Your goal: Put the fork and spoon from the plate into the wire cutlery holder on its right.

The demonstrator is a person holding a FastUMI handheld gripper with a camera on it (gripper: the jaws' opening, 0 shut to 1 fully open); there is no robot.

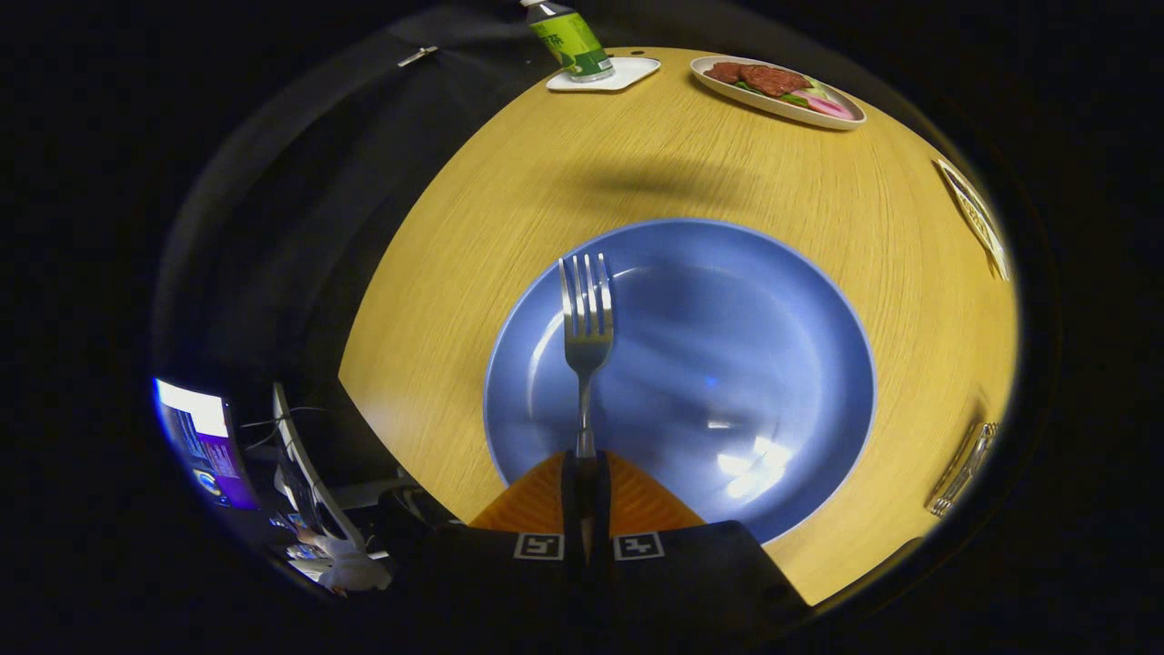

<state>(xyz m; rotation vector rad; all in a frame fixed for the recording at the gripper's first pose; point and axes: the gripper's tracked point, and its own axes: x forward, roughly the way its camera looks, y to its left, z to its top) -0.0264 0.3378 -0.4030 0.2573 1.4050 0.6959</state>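
Note:
My gripper is shut on the handle of a silver fork. The fork points straight ahead from the fingertips, tines away from me, held above a blue plate. The plate lies on a round wooden table just ahead of and under the fingers, and nothing else lies in it. Far off to the right of the plate, at the table's edge, a metal object shows that looks like the wire cutlery holder; it is too small and dark to tell more.
Beyond the plate stand a green can on a white coaster and a white oval dish of food. Another flat item lies at the table's right rim. Left of the table, lit screens and cables sit below.

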